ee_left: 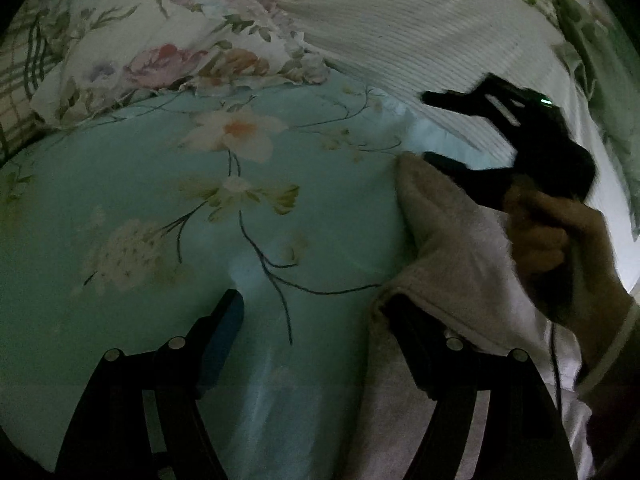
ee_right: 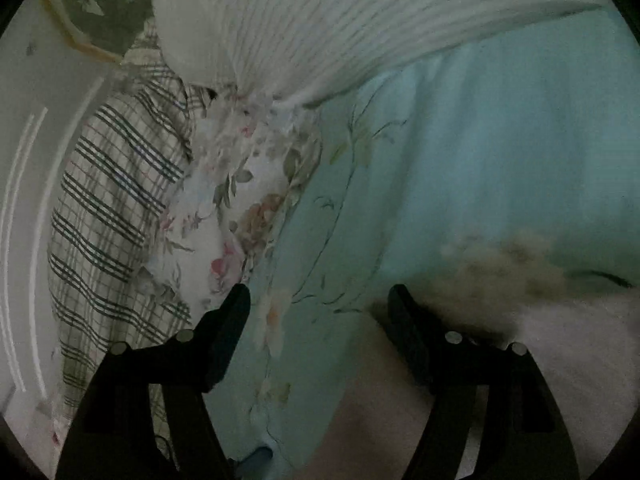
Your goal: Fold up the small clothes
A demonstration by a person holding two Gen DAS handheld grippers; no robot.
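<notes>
Working the fold: pale garment (ee_left: 452,264) lying on the teal floral bedsheet (ee_left: 200,184), at the right of the left wrist view, partly rumpled.
Left tool (ee_left: 316,312): jaws apart, nothing clamped; right finger resting at or over the garment's near edge, left finger over bare sheet.
Right tool (ee_left: 432,128): jaws apart, empty; lower finger just at the garment's far tip, upper finger above the sheet.
Right tool up close (ee_right: 318,304): one finger by the pale cloth, the other over sheet, no fabric between.
Doing it well: likely best to pinch a single layer at each end, close fully before lifting, keep both ends level, lay the edge over squarely, smooth before letting go.
Risk: snagging the bedsheet along with the garment; a thin edge slipping from the pads.
Surroundings: floral pillow (ee_left: 132,52), ribbed white blanket (ee_left: 400,28), checked cloth (ee_right: 112,208) beyond.
Hidden: garment's right side cut off by a hand (ee_left: 560,240) and by the frame edge.
Hard to make out: dim, blurred light; kind of garment, its seams and layer count not discernible; contact of fingers with cloth uncertain.
</notes>
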